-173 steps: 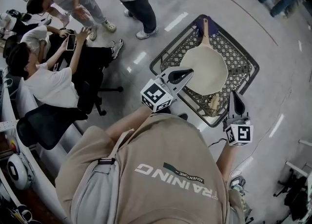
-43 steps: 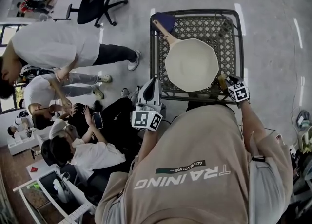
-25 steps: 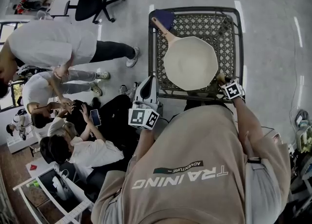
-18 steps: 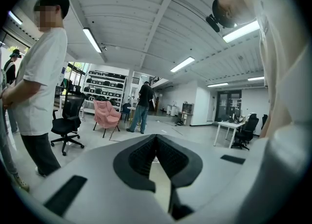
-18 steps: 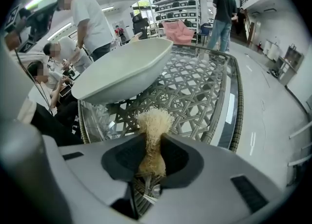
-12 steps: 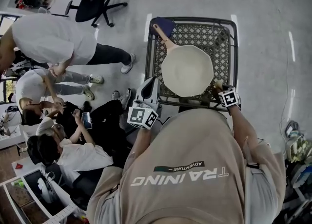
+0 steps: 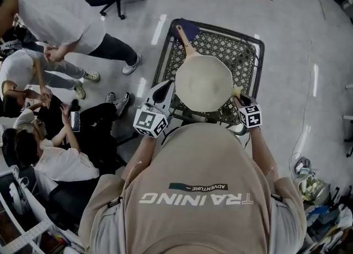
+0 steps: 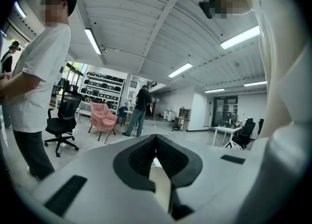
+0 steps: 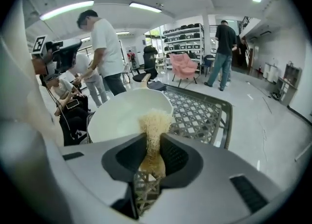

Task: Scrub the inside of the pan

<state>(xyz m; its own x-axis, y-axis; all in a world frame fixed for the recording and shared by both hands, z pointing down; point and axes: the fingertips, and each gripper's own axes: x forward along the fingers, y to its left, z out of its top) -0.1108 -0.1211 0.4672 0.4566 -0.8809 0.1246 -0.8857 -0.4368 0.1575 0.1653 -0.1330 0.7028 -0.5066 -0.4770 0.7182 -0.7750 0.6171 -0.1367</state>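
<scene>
As the right tool (image 9: 153, 142) closes its jaws on only the near end of the straw-coloured fibrous scrubbing wad (image 9: 154, 123), pressing it into the cream round pan (image 9: 119, 116) just ahead on the black lattice bench (image 9: 207, 116) may tug it free, and the left tool (image 8: 155, 152), jaws together and empty, steadies nothing.

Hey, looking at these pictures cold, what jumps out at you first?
A big cream pan sits on a metal lattice rack right in front of the person. The right gripper, at the pan's near rim, is closing its jaws on a straw-coloured fibrous scrubber. The left gripper is shut and empty, by the rack's left edge.
</scene>
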